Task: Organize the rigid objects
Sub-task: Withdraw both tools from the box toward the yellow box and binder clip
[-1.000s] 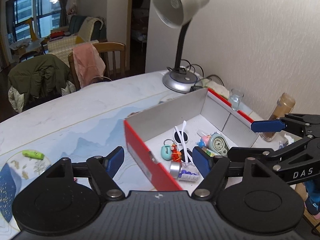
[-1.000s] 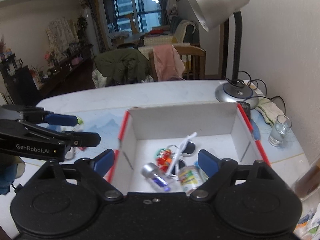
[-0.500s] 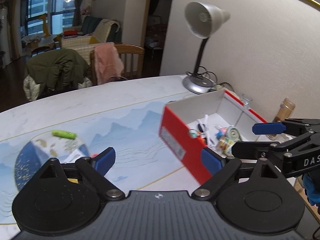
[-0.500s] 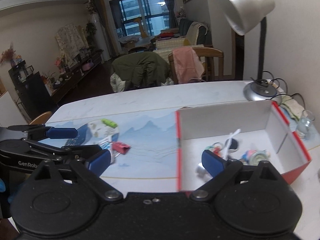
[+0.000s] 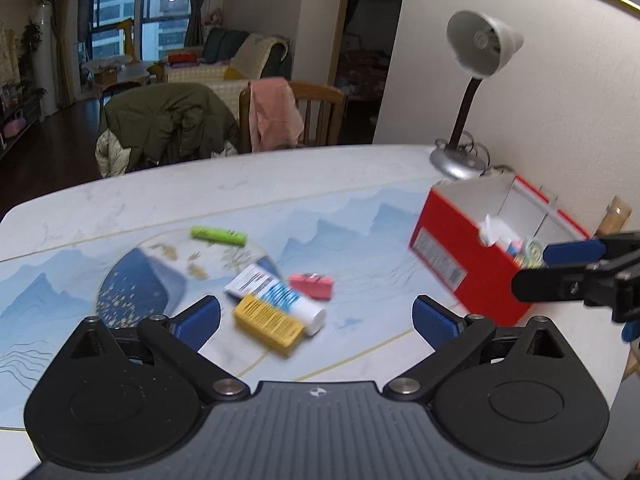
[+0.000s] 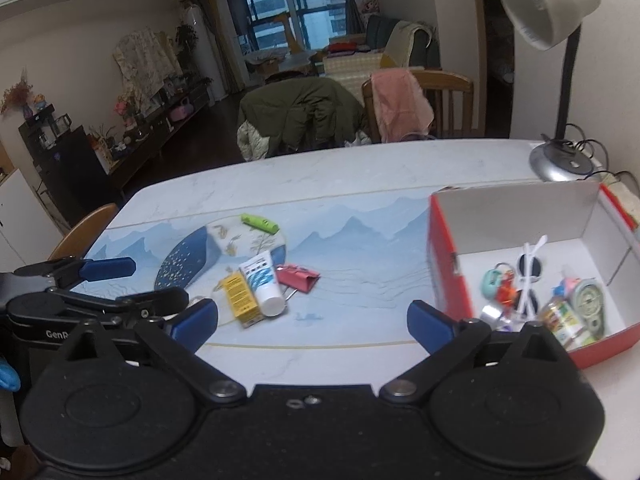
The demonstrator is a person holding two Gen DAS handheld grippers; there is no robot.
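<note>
A red box [image 5: 460, 256] with a white inside [image 6: 520, 216] stands at the table's right and holds several small items, among them white sunglasses [image 6: 530, 268]. Loose on the table lie a white and blue tube [image 5: 280, 298] [image 6: 264, 282], a yellow box [image 5: 268, 326] [image 6: 240, 300], a pink binder clip [image 5: 312, 286] [image 6: 298, 276] and a green marker [image 5: 218, 236] [image 6: 259, 223]. My left gripper [image 5: 316, 318] is open and empty just in front of the tube and yellow box. My right gripper [image 6: 312, 318] is open and empty, between the loose items and the box.
A grey desk lamp [image 5: 476, 64] [image 6: 560, 80] stands at the table's back right by the wall. Chairs draped with a green coat [image 5: 168, 128] and a pink cloth [image 5: 276, 114] stand behind the table. A wooden chair [image 6: 80, 232] is at the left edge.
Both grippers have drawn back and swung left, away from the red box. The loose tube, yellow box and pink clip have come into view in front of them. Both stay open.
</note>
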